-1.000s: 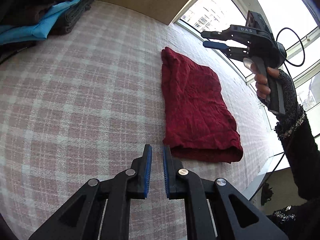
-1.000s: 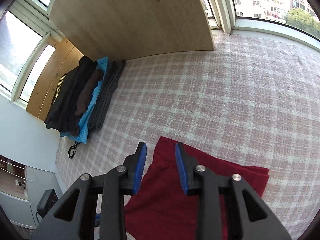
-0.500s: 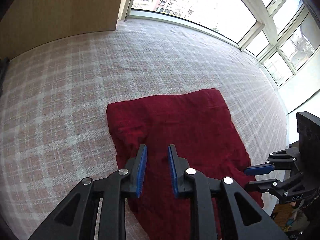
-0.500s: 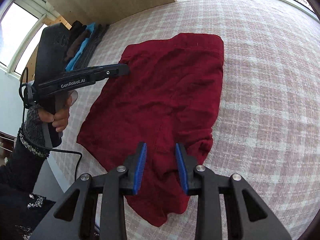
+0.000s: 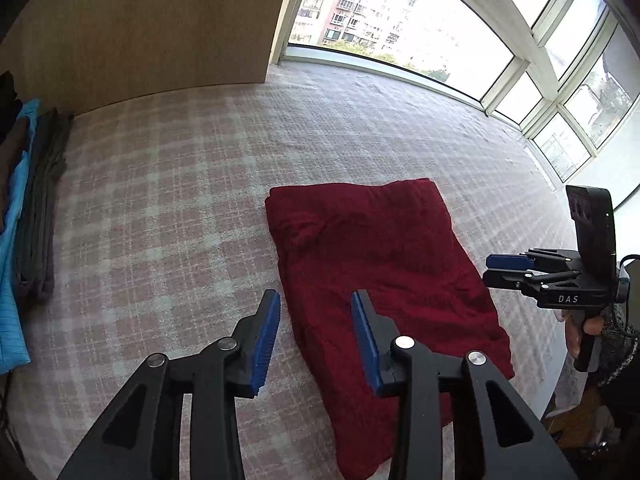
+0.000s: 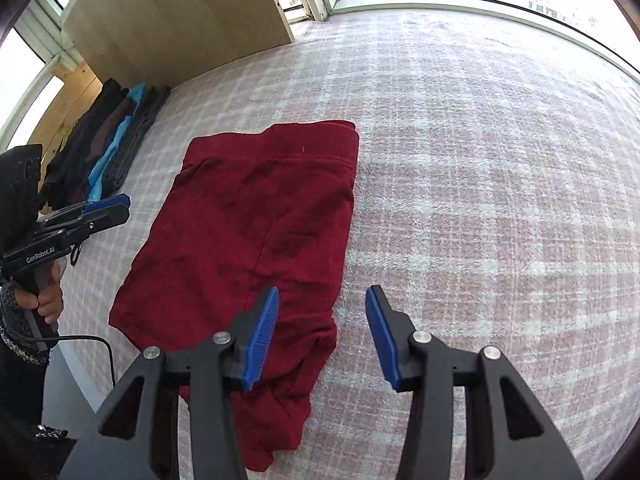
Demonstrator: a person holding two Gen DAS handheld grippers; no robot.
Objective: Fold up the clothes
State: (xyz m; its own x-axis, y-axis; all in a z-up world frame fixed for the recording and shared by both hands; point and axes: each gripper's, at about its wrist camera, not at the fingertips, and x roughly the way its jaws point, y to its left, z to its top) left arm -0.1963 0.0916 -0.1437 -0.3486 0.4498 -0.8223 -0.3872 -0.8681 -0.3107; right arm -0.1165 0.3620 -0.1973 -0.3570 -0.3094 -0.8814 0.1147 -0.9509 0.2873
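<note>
Two black grippers with blue pads, left gripper [image 5: 316, 336] and right gripper [image 6: 322, 334], hover with jaws spread apart above a folded dark-red cloth [image 5: 384, 280] on a pink plaid blanket [image 5: 160, 208].

Both wrist views angled down over one red garment [image 5: 384, 280]

Matt crinkled red cloth [image 5: 384, 264] on woven plaid cover [image 5: 168, 208].

A folded garment [image 5: 384, 276] lies flat near the front edge of the bed [image 5: 168, 200]. A stack of folded clothes [image 5: 32, 216] sits well apart at the left, below a board [image 5: 152, 28] that stands behind it.
</note>
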